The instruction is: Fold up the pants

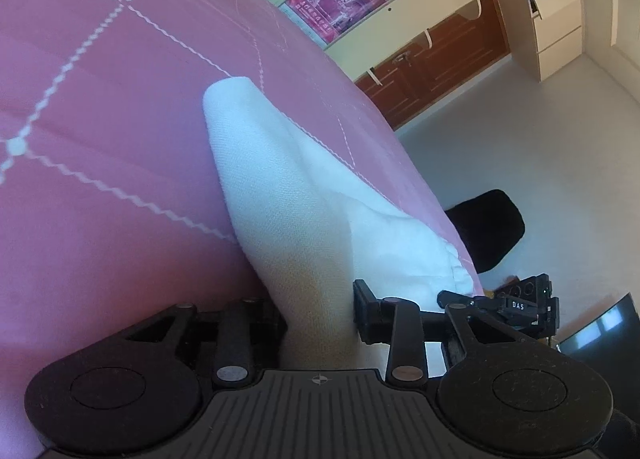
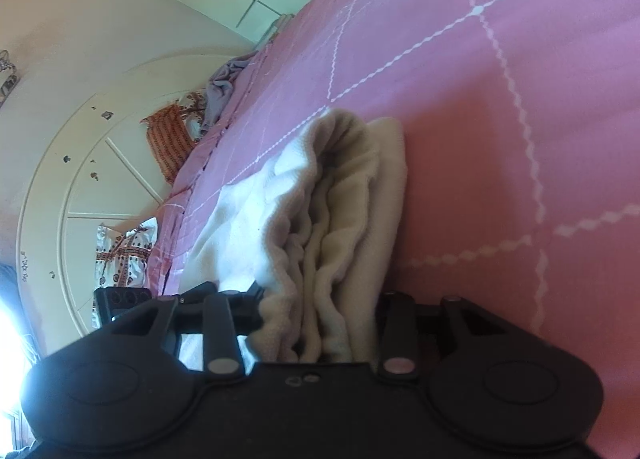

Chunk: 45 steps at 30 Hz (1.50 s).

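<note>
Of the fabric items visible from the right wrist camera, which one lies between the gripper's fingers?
The cream pants, bunched in folds between the right gripper; the orange patterned cloth and lilac cloth lie far off at the bed's edge.

I see a pink quilted bed (image 1: 100, 79), a pale floor (image 1: 520, 147), cream cabinets (image 1: 560, 19), pink posters (image 1: 336, 7), and a curved white headboard (image 2: 80, 179) brightly lit.

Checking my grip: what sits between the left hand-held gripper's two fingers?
A fold of the white pants runs between the left hand-held gripper fingers, seen in the left wrist view.
</note>
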Available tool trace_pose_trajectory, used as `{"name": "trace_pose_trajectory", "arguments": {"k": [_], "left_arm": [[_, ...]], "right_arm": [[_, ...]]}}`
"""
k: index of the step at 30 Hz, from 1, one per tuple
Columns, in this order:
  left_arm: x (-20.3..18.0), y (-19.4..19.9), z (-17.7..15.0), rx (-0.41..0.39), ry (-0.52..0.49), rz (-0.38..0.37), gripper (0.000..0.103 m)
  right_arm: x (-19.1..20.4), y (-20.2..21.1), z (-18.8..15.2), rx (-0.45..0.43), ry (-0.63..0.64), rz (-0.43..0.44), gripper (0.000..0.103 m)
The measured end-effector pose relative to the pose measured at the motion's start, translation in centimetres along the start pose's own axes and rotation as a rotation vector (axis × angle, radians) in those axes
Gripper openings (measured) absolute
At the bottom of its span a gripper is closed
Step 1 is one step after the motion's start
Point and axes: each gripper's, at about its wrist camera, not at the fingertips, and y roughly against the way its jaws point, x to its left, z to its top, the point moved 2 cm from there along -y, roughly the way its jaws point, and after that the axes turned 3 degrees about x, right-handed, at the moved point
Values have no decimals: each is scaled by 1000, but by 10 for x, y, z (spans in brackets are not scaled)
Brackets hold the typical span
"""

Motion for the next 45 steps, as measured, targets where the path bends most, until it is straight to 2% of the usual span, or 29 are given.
{"name": "trace_pose_trajectory", "arguments": {"k": [1,3,4,6,8,9,11,14,17,19,20,21,23,25,26,28,29,30,31,32,35,37,39,41,42,43,44,45], "left_arm": [[1,12,-3,-11,5,18,44],[-6,33,-10,-34,-12,32,55],[-11,40,-13,-39,-15,14,56],[-20,44,-18,-33,-8,-30,56],[-27,36,-24,1,-20,13,56],[-26,30,-26,19,-10,35,56],[-21,22,-30,47,22,52,56],[-13,24,-36,32,50,9,56],[-6,18,-39,20,85,-31,56],[-4,13,-39,25,102,-43,56],[-6,10,-38,32,110,-46,46],[-6,8,-37,45,131,-67,26],[-10,14,-35,8,164,-137,21],[-13,21,-33,-25,186,-206,19],[-15,21,-34,-20,173,-206,19],[-13,15,-39,26,141,-153,20],[-5,6,-47,76,124,-78,20],[3,1,-54,88,142,-54,22],[8,1,-57,61,169,-78,22],[6,2,-58,52,167,-70,22],[-3,7,-61,49,153,-36,23],[-10,17,-62,37,147,-17,23],[-28,30,-61,2,88,19,23],[-47,46,-62,-57,15,56,23],[-54,49,-63,-81,-9,65,24],[-59,51,-63,-108,-22,62,23],[-63,48,-66,-109,-37,71,23],[-67,41,-70,-102,-67,122,23]], "right_arm": [[2,8,1,0,-2,-23,46],[6,31,-3,-32,11,-97,60],[9,43,-5,-54,15,-116,59],[17,61,-11,-68,26,-81,58],[25,67,-17,-56,32,-35,60],[27,65,-20,-48,32,-38,64],[30,61,-25,-35,28,-89,69],[18,58,-36,-17,-17,-123,68],[-2,57,-49,-5,-125,-28,71],[-10,53,-56,-16,-136,22,71],[-11,52,-57,-28,-138,33,67],[-10,51,-57,-40,-142,38,52],[-5,51,-56,-40,-111,25,45],[5,64,-53,-52,-94,81,40],[11,70,-52,-56,-79,109,40],[19,78,-51,-50,-44,132,40],[18,78,-52,-43,-45,119,40],[12,73,-54,-28,-62,81,42],[0,62,-60,10,-83,-23,44],[-9,55,-66,13,-93,-59,44],[-9,59,-71,-37,-124,-33,48],[-5,64,-74,-52,-124,-50,54],[4,76,-75,-88,-113,-85,59],[23,91,-79,-145,-30,-126,55],[32,97,-80,-167,12,-121,46],[43,101,-81,-193,60,-111,43],[49,101,-82,-207,83,-101,39],[54,99,-83,-219,102,-88,35]]}}
